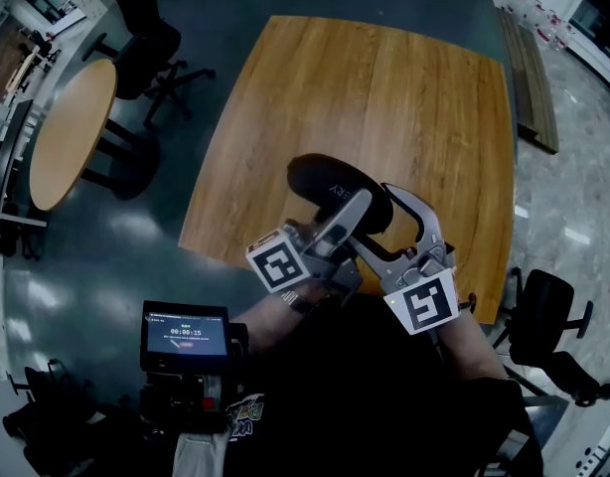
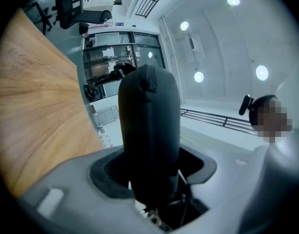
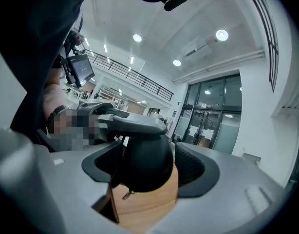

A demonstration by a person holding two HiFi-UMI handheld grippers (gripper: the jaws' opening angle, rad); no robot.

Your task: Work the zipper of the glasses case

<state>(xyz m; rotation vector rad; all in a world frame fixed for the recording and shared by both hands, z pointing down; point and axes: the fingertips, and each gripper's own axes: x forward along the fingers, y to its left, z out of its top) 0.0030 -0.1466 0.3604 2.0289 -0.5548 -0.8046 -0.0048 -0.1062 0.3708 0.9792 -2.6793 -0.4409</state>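
Closest to the person, against the dark clothing, sits one small black device with a lit screen (image 1: pixel 186 334). Just past it come the two grey two-jaw grippers, each with its marker cube.

The left gripper (image 2: pixel 152 167) has its pads clamped on the black oval zip-up glasses case (image 1: pixel 335 192), gripping it across the body. The case is held in the air over the near edge of the square wooden table (image 1: pixel 384 97), not resting on it.

The right gripper (image 3: pixel 152 172) has its jaws spread around one rounded end of the case. One pad sits close against it and the other is just clear, with wood showing through the gap, so it is bracketing rather than pinching.

One small metal zipper pull (image 3: pixel 126 194) dangles under that end, and neither gripper holds it. The case looks closed all round, though the seam is dark and I would not swear to it. By my reckoning the hold is set, while taking the pull and running it along the zip remain to be done.

The count is one case, one pull and two grippers. Farther off there is one round wooden table (image 1: pixel 72 132), with at least three black office chairs around the room.
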